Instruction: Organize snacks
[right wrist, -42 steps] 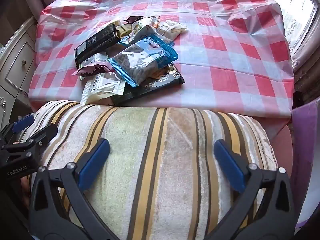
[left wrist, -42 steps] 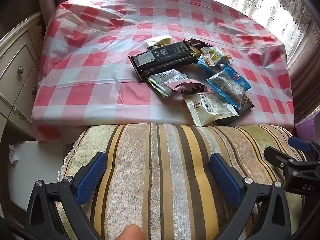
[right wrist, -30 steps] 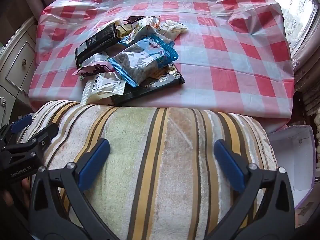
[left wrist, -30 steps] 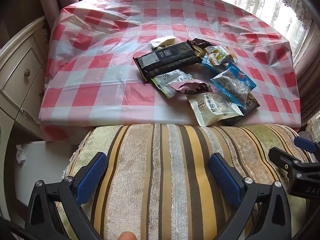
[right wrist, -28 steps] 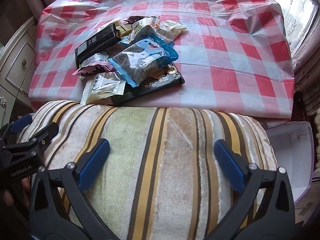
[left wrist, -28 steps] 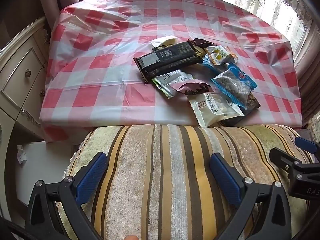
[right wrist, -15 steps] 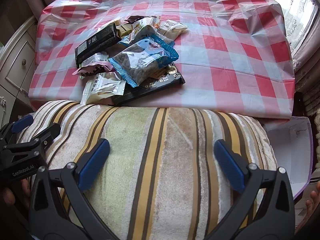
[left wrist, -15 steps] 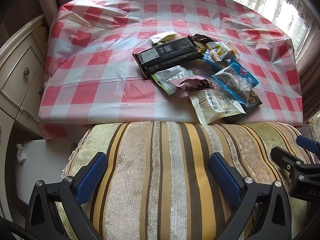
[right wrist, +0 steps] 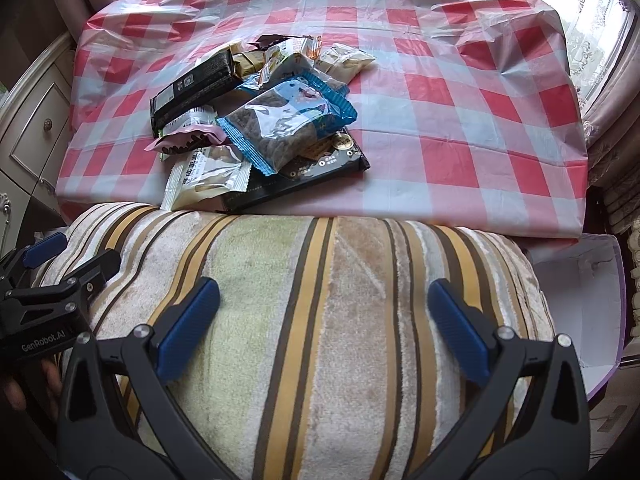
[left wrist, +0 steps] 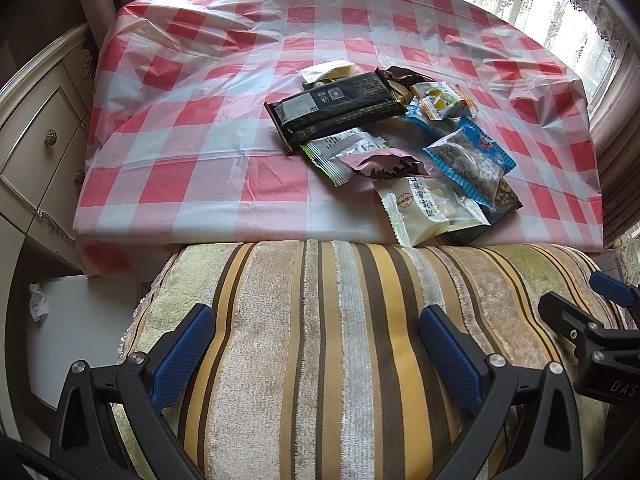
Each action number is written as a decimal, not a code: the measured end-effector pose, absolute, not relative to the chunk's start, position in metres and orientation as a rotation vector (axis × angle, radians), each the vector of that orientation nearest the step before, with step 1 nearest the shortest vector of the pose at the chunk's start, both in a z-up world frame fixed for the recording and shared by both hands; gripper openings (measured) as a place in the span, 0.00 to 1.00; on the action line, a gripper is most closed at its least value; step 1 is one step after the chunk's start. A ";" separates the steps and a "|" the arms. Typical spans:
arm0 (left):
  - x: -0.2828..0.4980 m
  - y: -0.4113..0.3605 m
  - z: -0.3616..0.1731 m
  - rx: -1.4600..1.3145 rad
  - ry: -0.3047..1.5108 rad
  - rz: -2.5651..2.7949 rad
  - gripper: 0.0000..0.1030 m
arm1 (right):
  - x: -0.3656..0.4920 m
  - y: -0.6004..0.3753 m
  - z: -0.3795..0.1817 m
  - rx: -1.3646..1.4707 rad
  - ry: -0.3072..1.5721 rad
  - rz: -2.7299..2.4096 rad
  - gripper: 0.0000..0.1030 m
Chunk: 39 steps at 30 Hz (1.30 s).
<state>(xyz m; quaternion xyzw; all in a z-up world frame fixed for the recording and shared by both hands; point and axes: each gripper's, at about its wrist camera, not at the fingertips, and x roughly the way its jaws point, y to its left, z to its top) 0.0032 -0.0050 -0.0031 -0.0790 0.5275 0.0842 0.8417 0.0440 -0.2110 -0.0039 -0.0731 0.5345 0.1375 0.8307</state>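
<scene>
The snack packets (left wrist: 396,148) lie in a loose overlapping heap on the right near part of the desk (left wrist: 192,184), which wears a red-and-white checked plastic cloth. All look light, thin and crinkly, so they should slide on that slick cloth and buckle if squeezed mid-bag.

The cream pouch (left wrist: 426,210) lies nearest, its corner reaching the desk edge; its crimped end seam is probably the firmest place to pinch. The blue-edged clear bag (right wrist: 286,128) sits on top of the heap, puffy and full of dark pieces, best taken by a serrated edge so the contents are not crushed. Beneath it a flat black box (right wrist: 308,176) looks stiff and heavier; lifting it first would likely spill what rests on it. The long black bar (left wrist: 340,110) at the far left of the pile looks rigid enough to grip across its width.

A striped plush cushion (left wrist: 340,340) lies between desk and grippers. The left gripper (left wrist: 316,356) and right gripper (right wrist: 320,320) both hover over it, fingers spread wide, holding nothing. A white, purple-edged box (right wrist: 588,300) sits low at the right, possibly the destination.
</scene>
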 end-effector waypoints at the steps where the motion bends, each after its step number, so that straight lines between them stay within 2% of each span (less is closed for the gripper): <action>1: 0.003 -0.005 -0.003 -0.167 1.115 0.178 1.00 | 0.044 -0.210 -0.004 -0.158 1.133 0.290 1.00; 39: 0.002 -0.008 -0.001 -0.155 1.111 0.197 1.00 | 0.053 -0.210 -0.006 -0.147 1.141 0.305 1.00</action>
